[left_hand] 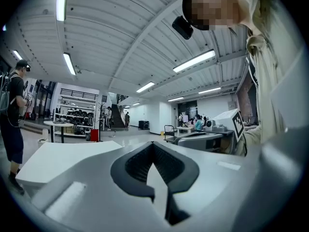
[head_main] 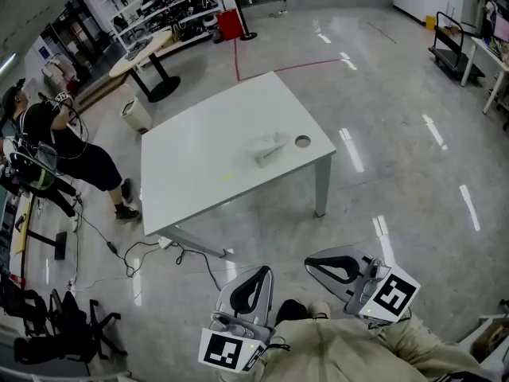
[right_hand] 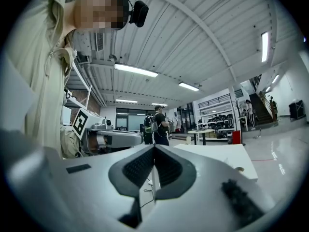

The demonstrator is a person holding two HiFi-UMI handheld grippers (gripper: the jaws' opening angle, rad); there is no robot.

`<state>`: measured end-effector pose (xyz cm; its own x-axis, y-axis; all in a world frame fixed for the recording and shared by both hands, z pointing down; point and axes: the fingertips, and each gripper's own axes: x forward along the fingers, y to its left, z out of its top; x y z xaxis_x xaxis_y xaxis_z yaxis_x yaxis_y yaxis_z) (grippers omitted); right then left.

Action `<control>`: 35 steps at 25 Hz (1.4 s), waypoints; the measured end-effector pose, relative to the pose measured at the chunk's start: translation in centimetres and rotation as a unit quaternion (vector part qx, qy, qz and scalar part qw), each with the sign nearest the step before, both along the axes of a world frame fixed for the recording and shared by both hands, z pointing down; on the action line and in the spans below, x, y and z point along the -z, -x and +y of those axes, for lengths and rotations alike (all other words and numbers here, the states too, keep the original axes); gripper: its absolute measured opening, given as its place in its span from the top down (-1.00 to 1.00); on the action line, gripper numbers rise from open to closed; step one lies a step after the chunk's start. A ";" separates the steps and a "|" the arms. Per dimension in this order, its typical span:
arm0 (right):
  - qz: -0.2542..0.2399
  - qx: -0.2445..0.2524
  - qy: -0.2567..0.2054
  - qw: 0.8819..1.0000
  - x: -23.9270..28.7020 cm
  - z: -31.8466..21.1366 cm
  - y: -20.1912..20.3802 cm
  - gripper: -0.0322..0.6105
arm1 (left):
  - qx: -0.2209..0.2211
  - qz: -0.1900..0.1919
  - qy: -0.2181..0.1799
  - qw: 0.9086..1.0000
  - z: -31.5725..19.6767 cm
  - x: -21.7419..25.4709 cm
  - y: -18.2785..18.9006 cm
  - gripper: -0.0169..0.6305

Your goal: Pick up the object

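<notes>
Holding the left gripper [head_main: 256,273] and the right gripper [head_main: 312,263] level and close to the body, both with jaws pressed together on nothing, well apart from the white table [head_main: 183,181], with the object [head_main: 266,147], crumpled and white, lying on it near a round hole [head_main: 302,142].

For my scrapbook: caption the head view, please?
Left gripper and right gripper, shut, face the pale object on a white table.
</notes>
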<state>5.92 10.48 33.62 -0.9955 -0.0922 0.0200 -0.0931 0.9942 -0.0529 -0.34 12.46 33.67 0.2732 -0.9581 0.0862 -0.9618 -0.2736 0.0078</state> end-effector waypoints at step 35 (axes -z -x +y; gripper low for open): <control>0.013 -0.056 -0.003 0.998 -1.4 -18.6 16.3 0.89 | -0.041 0.035 0.019 0.998 -19.7 -2.8 16.2 0.93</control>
